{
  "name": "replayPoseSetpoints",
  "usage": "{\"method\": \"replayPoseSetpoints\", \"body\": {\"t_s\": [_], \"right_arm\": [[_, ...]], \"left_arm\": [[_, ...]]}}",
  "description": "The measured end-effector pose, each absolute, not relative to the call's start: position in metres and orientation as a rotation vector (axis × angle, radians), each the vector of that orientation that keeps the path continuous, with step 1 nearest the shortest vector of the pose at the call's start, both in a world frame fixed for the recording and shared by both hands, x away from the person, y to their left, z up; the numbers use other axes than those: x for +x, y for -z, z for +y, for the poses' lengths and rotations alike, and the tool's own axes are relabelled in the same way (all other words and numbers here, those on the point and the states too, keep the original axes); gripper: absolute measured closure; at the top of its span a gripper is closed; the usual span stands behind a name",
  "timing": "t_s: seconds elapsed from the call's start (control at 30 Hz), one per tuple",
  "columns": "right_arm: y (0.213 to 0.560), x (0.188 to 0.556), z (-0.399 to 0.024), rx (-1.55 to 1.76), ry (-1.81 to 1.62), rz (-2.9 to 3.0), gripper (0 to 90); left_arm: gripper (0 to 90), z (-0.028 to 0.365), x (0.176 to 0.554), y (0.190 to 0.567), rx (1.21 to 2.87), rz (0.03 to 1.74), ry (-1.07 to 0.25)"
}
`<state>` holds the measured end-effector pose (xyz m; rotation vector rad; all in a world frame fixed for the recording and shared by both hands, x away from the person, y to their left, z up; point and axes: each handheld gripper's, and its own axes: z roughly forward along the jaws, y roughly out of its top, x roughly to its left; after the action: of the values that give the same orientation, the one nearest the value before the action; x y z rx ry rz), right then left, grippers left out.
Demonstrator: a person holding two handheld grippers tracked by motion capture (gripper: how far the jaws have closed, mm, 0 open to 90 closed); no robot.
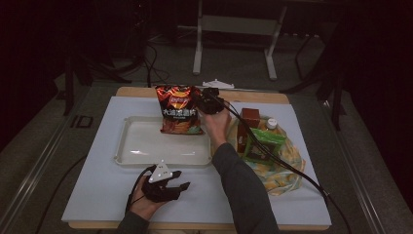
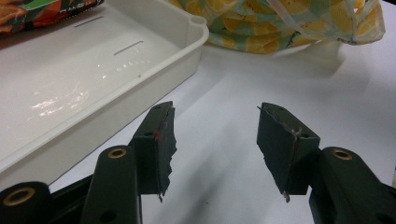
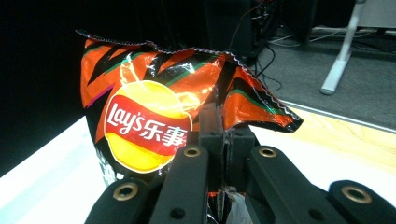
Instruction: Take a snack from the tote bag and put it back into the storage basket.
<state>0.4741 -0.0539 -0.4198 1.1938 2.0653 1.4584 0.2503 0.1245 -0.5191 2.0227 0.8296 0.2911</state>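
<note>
An orange and black bag of Lay's crisps [image 1: 178, 109] [image 3: 149, 121] stands tilted over the far right corner of the white tray [image 1: 131, 156]. My right gripper [image 1: 200, 103] [image 3: 223, 140] is shut on the bag's upper right edge, its jaws pinched together on the foil. Near the table's front edge, my left gripper [image 1: 181, 180] [image 2: 215, 140] rests low over the white mat, open, with nothing between its fingers [image 2: 156, 144]. The tray's corner [image 2: 196, 28] lies just to its left in the left gripper view.
A yellow lemon-print cloth bag [image 1: 282, 161] [image 2: 280, 23] lies at the right with a brown box [image 1: 250, 119], a green packet [image 1: 265, 144] and a white-capped bottle [image 1: 271, 123] in it. A table leg frame [image 1: 234, 44] stands beyond the table. The right gripper's cable [image 1: 292, 168] runs across the bag.
</note>
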Motion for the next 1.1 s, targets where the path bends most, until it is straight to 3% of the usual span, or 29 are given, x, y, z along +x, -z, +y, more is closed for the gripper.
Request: {"method": "replayPoseSetpoints", "body": {"t_s": [0.33, 0.67, 0.9, 1.1], "right_arm": [[0.419, 0.48, -0.062, 1.263, -1.431, 2.053, 82.5], [0.418, 0.475, -0.065, 1.269, -1.383, 2.037, 59.0], [0.41, 0.469, -0.068, 1.272, -1.371, 2.016, 50.1], [0.408, 0.461, -0.067, 1.251, -1.376, 2.007, 47.5]], "left_arm": [[46.2, 0.125, 0.248, 0.518, 2.021, 0.824, -0.303], [46.2, 0.121, 0.248, 0.52, 2.034, 0.818, -0.301], [46.2, 0.12, 0.249, 0.52, 2.039, 0.813, -0.3], [46.2, 0.119, 0.249, 0.52, 2.042, 0.81, -0.301]]}}
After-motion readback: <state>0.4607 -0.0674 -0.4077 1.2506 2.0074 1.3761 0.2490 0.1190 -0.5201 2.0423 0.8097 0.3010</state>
